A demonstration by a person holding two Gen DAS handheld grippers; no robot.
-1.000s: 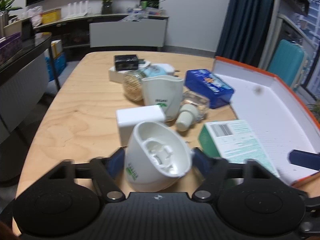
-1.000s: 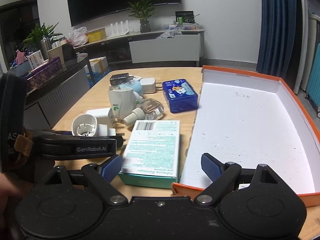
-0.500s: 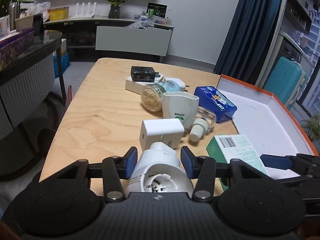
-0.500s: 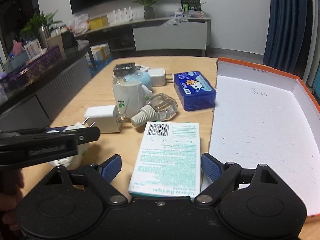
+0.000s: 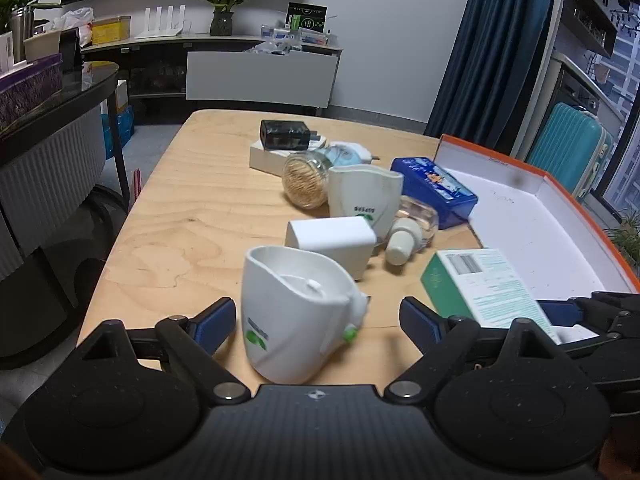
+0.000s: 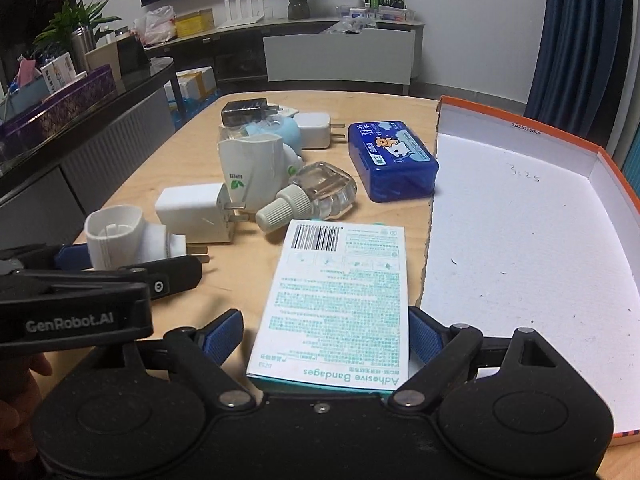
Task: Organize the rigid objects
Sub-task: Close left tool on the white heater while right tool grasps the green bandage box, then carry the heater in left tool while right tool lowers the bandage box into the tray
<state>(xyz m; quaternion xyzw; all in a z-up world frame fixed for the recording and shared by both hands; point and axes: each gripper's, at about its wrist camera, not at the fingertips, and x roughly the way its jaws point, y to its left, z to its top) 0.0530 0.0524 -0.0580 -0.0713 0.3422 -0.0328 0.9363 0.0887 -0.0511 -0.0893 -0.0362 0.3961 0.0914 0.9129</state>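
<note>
Right gripper straddles "Adhesive Bandages" box.

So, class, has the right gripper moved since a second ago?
Yes: the right gripper came forward; its jaws now straddle the bandage box, which earlier lay ahead of them.

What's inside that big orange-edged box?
The orange-edged box shows only a bare white floor with faint handwriting and specks. Its nearest corner is hidden behind the right gripper.
</note>
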